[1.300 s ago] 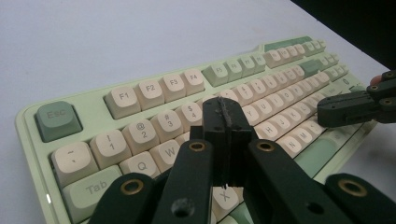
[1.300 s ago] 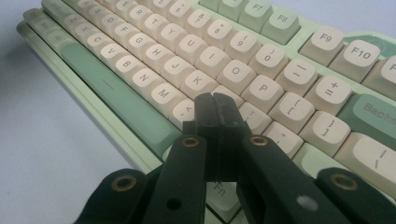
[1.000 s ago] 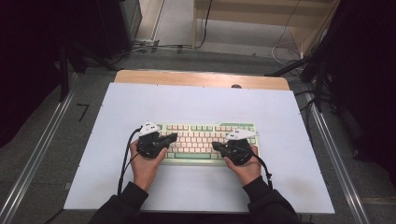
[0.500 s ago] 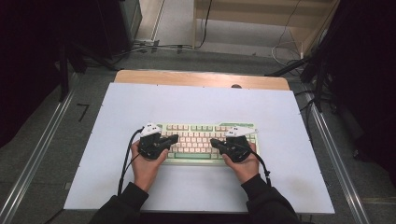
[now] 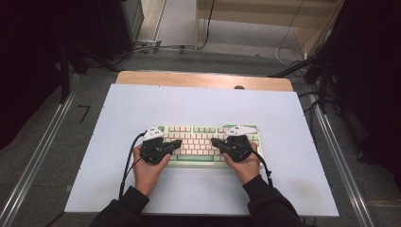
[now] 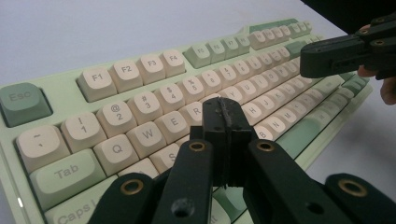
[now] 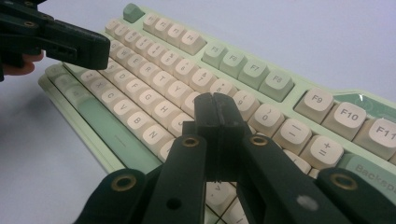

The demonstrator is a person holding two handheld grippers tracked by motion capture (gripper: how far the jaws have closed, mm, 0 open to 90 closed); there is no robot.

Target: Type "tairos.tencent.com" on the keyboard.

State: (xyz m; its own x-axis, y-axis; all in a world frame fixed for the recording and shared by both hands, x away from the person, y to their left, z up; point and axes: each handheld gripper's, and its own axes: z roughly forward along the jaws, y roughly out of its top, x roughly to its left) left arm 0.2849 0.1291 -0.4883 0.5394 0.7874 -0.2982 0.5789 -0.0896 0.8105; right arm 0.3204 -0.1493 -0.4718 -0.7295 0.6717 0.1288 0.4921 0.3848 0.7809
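A pale green keyboard [image 5: 203, 137] with cream keys lies on the white table top [image 5: 203, 104], near its front. My left gripper [image 5: 179, 142] is shut and empty, and its tip points right over the keyboard's left half. In the left gripper view the closed tip [image 6: 223, 109] hovers around the R and T keys of the keyboard [image 6: 140, 93]. My right gripper [image 5: 213, 141] is also shut and empty, and points left over the right half. Its tip [image 7: 215, 105] sits above the letter rows of the keyboard [image 7: 261, 79], near the I and O keys. I cannot tell whether either tip touches a key.
A wooden strip [image 5: 203, 79] runs along the table's far edge, and metal rails [image 5: 38, 156] flank both sides. Cables lie on the floor behind. Each gripper view shows the other gripper farther off: the right one [image 6: 345, 56] and the left one [image 7: 70, 44].
The right gripper has crept slightly left, toward the keyboard's middle. The left gripper has stayed put. Both remain shut.
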